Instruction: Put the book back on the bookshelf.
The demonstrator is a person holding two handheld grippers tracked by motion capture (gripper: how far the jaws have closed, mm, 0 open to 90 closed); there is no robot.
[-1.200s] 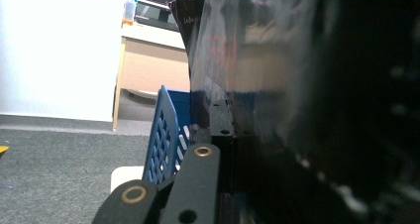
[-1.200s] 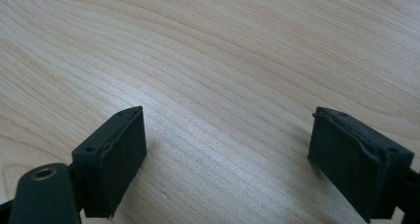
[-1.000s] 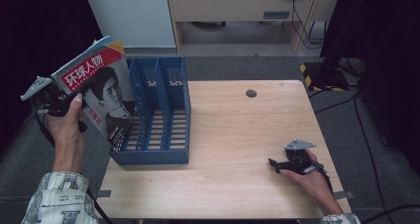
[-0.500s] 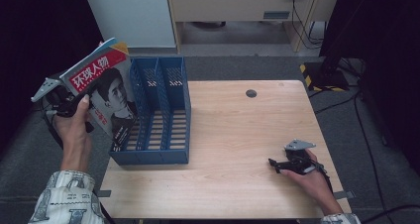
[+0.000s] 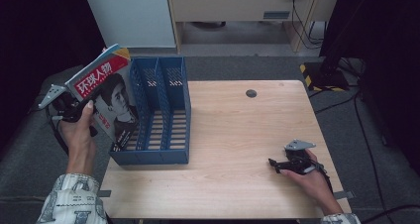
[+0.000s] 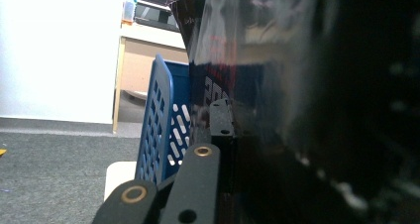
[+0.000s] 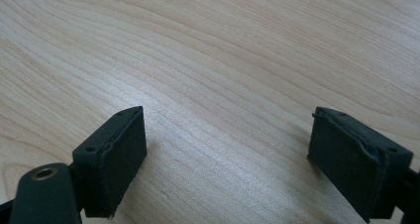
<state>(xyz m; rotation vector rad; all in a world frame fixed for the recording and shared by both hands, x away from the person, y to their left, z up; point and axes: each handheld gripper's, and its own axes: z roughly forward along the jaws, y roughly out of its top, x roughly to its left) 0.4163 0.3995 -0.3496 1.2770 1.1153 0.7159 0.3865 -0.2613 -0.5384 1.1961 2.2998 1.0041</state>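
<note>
1. One magazine (image 5: pixel 106 97) is clamped in the left gripper (image 5: pixel 74 110), held tilted, just left of the blue file rack (image 5: pixel 158 120).
2. Right gripper (image 5: pixel 277 163) rests on the table (image 5: pixel 237 130), jaws apart, holding nothing.

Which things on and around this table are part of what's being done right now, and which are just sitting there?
Part of the job:
magazine, clamped in the left gripper
blue file rack, right beside the magazine

Just there:
right gripper, open, resting on the wooden table
small dark disc near the table's far edge
</note>
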